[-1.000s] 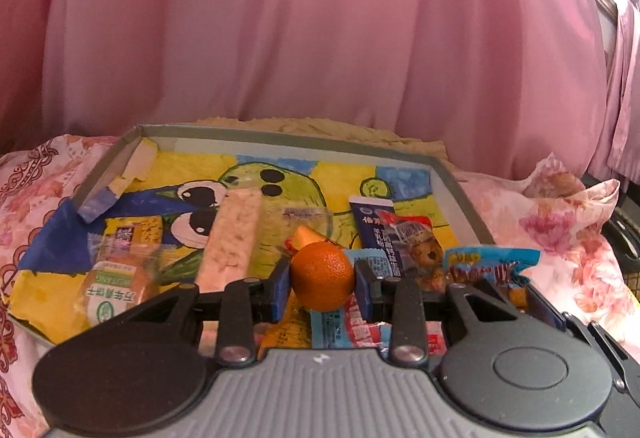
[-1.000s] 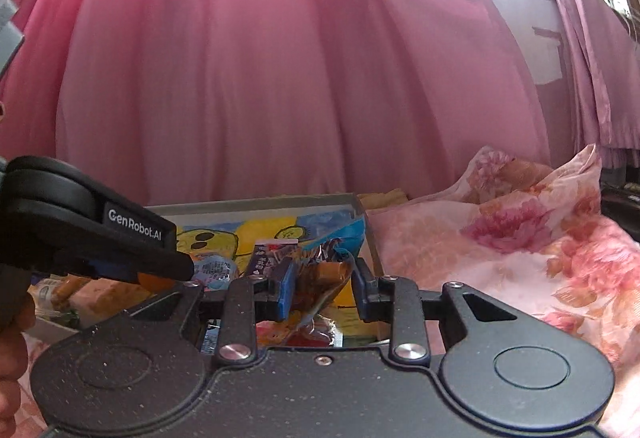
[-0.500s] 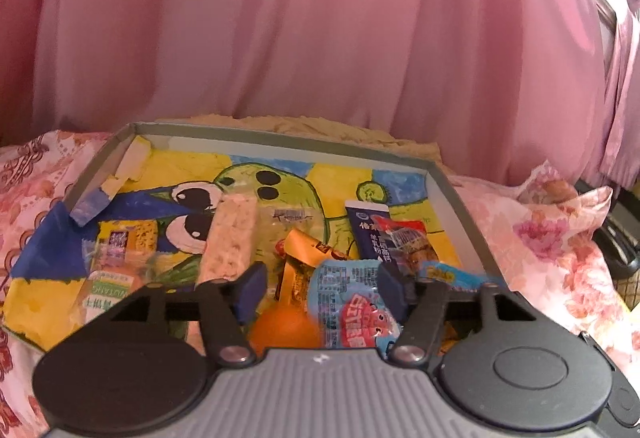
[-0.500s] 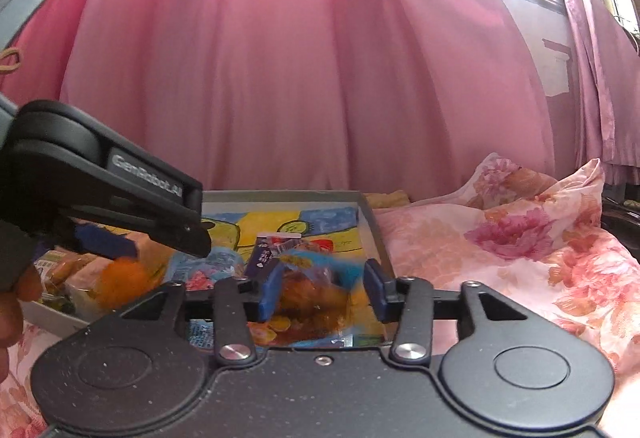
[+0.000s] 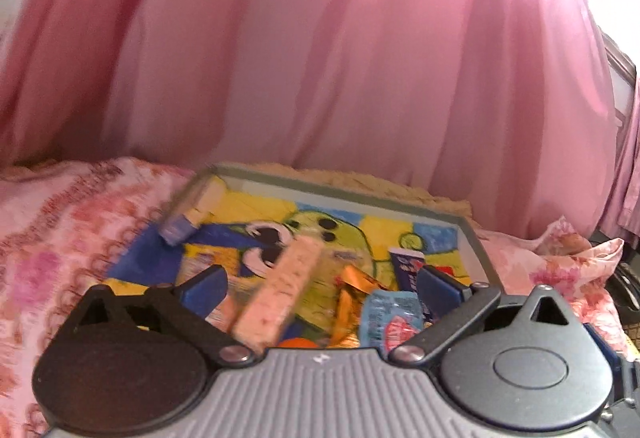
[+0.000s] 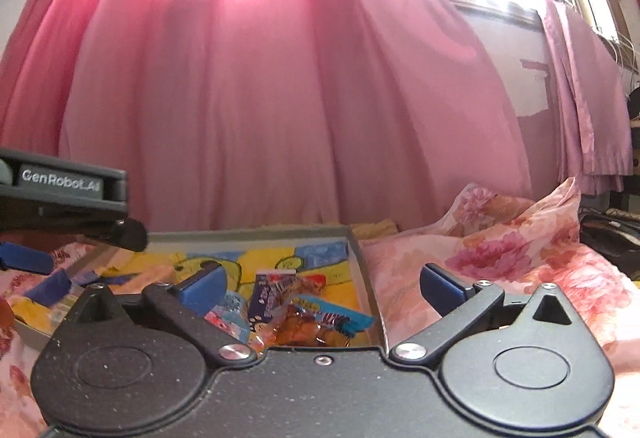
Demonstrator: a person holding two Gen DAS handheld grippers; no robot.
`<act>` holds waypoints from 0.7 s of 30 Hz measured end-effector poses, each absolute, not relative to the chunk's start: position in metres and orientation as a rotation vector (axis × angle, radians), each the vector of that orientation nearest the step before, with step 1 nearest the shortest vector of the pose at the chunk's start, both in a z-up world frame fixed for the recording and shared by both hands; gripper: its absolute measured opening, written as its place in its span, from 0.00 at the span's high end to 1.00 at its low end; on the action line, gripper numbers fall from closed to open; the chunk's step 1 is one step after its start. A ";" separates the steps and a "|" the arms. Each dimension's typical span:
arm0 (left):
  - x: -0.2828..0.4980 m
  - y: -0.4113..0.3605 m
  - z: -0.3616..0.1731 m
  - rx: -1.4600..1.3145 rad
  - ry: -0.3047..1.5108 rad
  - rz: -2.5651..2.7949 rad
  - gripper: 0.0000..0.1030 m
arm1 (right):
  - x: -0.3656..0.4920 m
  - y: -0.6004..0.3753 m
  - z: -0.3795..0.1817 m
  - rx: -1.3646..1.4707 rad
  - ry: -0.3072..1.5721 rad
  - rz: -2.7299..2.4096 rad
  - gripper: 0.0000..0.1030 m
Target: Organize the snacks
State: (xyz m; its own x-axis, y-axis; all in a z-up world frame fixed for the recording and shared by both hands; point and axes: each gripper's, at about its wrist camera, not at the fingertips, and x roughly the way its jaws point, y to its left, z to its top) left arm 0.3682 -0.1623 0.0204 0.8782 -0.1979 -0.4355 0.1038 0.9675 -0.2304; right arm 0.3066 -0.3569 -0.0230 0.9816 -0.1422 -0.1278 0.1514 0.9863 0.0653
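Observation:
A shallow box [image 5: 476, 242] with a cartoon-printed bottom lies on the bed and holds the snacks. In the left wrist view my left gripper [image 5: 320, 288] is open above it, with a long pale bar [image 5: 286, 288], a gold wrapper [image 5: 352, 288], a light-blue packet [image 5: 390, 318] and a sliver of the orange [image 5: 298, 343] below. The right gripper [image 6: 322, 286] is wide open over the box's right edge [image 6: 362, 278]. Under it lie a clear packet of brown snacks [image 6: 304, 328] and a purple-blue packet [image 6: 268, 296]. The left gripper's body [image 6: 64, 194] shows at the left of the right wrist view.
Pink curtains [image 5: 320, 58] hang right behind the box. Floral pink bedding [image 6: 500, 270] surrounds it, bunched up to the right. A dark object [image 6: 612, 238] sits at the far right edge of the bed.
Both grippers let go and opened wide: the left dropped the orange into the box, the right released the clear snack packet. Both have lifted and drawn back.

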 end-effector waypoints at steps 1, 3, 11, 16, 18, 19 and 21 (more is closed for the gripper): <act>0.364 -0.160 0.024 -0.194 0.462 -0.148 0.01 | 0.302 -0.357 -0.020 0.074 0.118 -0.147 0.01; 0.356 -0.154 0.030 -0.175 0.445 -0.132 0.01 | 0.294 -0.356 -0.014 0.083 0.110 -0.150 0.01; 0.317 -0.128 0.042 -0.154 0.408 -0.064 0.01 | 0.262 -0.359 0.006 0.158 0.120 -0.116 0.01; 0.294 -0.120 0.047 -0.147 0.404 -0.054 0.00 | 0.239 -0.354 0.012 0.135 0.115 -0.106 0.01; 0.286 -0.118 0.048 -0.141 0.405 -0.052 0.00 | 0.230 -0.352 0.015 0.140 0.111 -0.106 0.01; 0.281 -0.118 0.048 -0.140 0.405 -0.052 0.00 | 0.226 -0.352 0.016 0.143 0.107 -0.105 0.01; 0.274 -0.117 0.049 -0.135 0.405 -0.052 0.00 | 0.218 -0.350 0.018 0.147 0.099 -0.101 0.01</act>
State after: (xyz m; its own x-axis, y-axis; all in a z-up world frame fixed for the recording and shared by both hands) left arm 0.2736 -0.1166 0.0492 0.9179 -0.0777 -0.3890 0.0238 0.9896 -0.1416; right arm 0.2179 -0.3497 0.0178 0.9900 -0.0935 -0.1061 0.1080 0.9841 0.1407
